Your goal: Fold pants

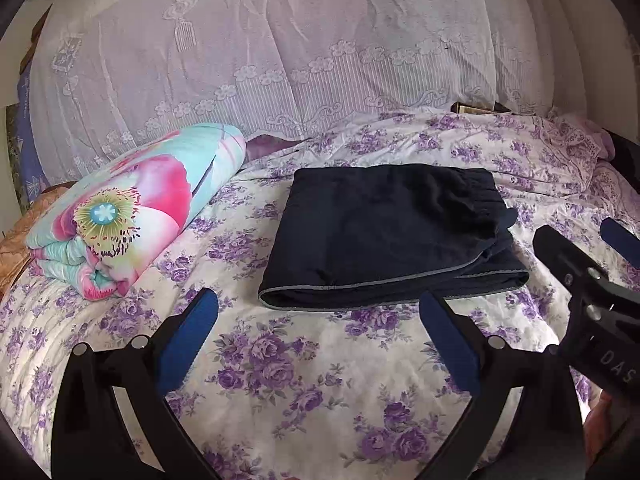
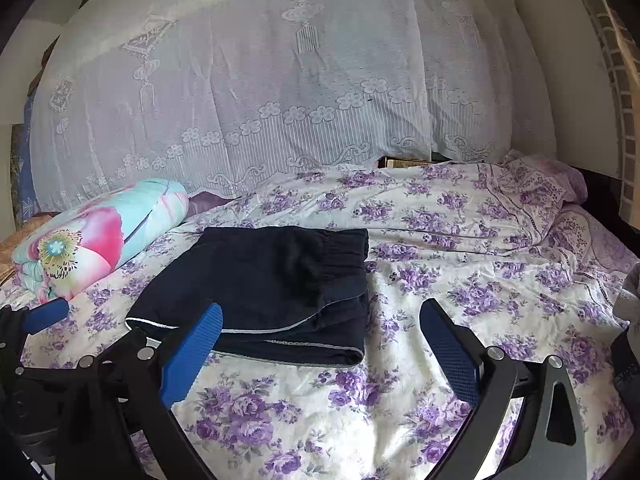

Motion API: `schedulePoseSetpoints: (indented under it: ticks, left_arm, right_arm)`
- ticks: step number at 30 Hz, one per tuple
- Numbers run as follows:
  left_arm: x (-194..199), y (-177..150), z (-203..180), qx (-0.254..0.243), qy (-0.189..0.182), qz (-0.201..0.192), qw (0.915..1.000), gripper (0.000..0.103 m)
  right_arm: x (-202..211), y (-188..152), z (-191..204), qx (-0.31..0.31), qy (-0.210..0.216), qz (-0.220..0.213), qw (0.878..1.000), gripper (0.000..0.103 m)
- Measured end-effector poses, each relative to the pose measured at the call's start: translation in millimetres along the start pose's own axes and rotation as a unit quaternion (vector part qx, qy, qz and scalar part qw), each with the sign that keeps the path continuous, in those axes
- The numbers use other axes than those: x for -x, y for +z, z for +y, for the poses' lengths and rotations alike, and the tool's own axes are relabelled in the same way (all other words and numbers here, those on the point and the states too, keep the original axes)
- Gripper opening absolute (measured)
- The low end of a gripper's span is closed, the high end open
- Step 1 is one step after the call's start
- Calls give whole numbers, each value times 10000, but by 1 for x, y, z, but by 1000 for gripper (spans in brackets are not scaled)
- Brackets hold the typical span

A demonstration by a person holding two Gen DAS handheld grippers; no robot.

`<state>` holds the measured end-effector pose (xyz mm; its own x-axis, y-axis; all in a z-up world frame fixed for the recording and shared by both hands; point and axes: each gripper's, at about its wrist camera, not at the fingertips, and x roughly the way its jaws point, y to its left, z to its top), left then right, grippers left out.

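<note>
Two wrist views showed one bed, its sheet white with purple roses, filling the lower half of each frame. A lace cover draped a large mound behind it, from 9 to 3 o'clock across the top. A rolled quilt, turquoise and pink with a big flower print, lay on the bed at 9 o'clock in the left wrist view and at 9 o'clock, farther off, in the right wrist view.

The pants, dark navy with a thin grey piping, lay folded into a compact rectangle on the sheet near the centre of the left wrist view; the elastic waistband sat at its 1 o'clock corner, and the stacked layers showed along the near edge. In the right wrist view the pants lay just left of centre, toward 10 o'clock from the gripper.

The left gripper hovered at 6 o'clock with its blue pads spread wide and nothing between them, just short of the pants' near edge. The right gripper was likewise spread wide and empty; its left pad overlapped the folded edge in the picture, though contact could not be told. Its body also appeared at 3 o'clock in the left wrist view.
</note>
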<state>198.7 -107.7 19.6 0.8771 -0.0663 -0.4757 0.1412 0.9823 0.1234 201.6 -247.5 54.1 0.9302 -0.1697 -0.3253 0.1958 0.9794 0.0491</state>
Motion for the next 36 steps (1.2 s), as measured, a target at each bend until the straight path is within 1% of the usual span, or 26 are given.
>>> schedulePoseSetpoints:
  ticks: [2,7,13,17,24,36]
  left_arm:
    - [4,-1,-3,-82,75,-71,9999,98]
    - [6,-3,-7,-154,160,-73,9997,98]
    - [1,-2,3,106,49,69,9999,98]
    - [0,-2,6,193,14,106,9998,98]
    - [2,-3,3,92,81,49,9999,98]
    - [4,-3,-2,-1,61,27,10000,98]
  right_arm:
    - [1,0,1,26,-7,-14,10000,100]
    - [0,-1,1,-23,-16,47,10000,100]
    - [-7,-2,-5,-193,34,237,9995,100]
    - [-9,-2,-7,-217,61,274,9994,100]
    - [-10,-3,-6,-201,80,304,9993,100]
    - [-10,-3,-5,-201,86,305,9993,100]
